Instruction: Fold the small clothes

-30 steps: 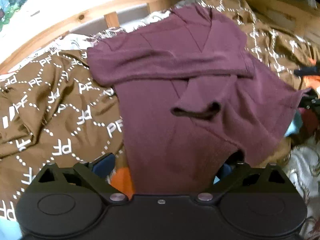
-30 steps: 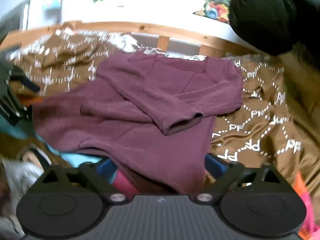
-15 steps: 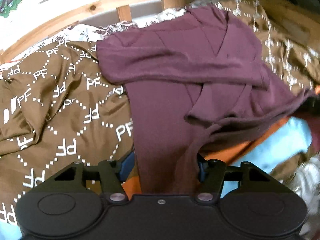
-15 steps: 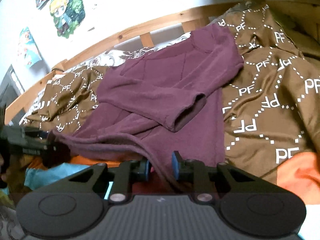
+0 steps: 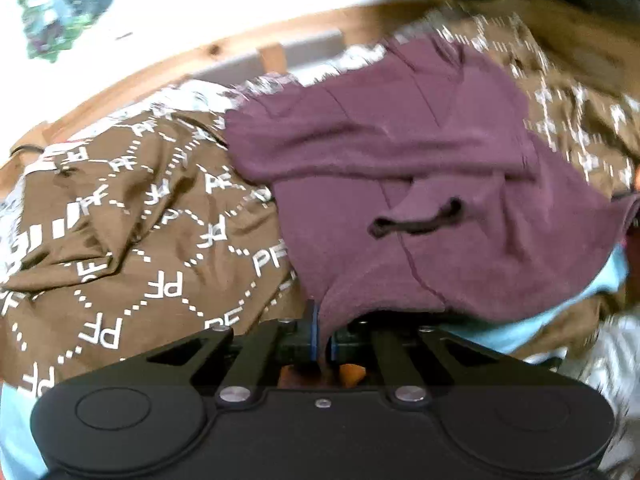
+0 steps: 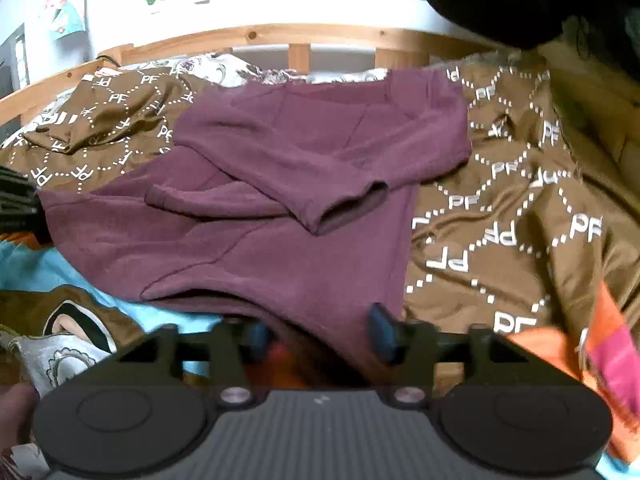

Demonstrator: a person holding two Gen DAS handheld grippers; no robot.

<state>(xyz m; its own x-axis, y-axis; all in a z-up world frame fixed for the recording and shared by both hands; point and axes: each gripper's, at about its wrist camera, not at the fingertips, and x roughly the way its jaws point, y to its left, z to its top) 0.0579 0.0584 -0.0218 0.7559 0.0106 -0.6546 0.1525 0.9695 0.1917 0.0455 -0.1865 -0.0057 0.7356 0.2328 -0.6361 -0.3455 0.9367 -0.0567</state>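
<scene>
One maroon sweater (image 6: pixel 280 184), one brown blanket (image 6: pixel 512 216), two claws.

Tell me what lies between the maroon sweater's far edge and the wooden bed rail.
A strip of white floral sheet lies between the maroon sweater and the wooden bed rail, clearest in the right wrist view.

1. A maroon long-sleeved sweater (image 6: pixel 280 200) lies spread on a brown blanket with white "PF" lettering.
2. Both sleeves are folded across the body; one dark open cuff (image 6: pixel 352 208) lies near the middle.
3. Its neckline points toward the far wooden rail.
4. The near hem is bunched and lifted off the bed at both corners.
</scene>
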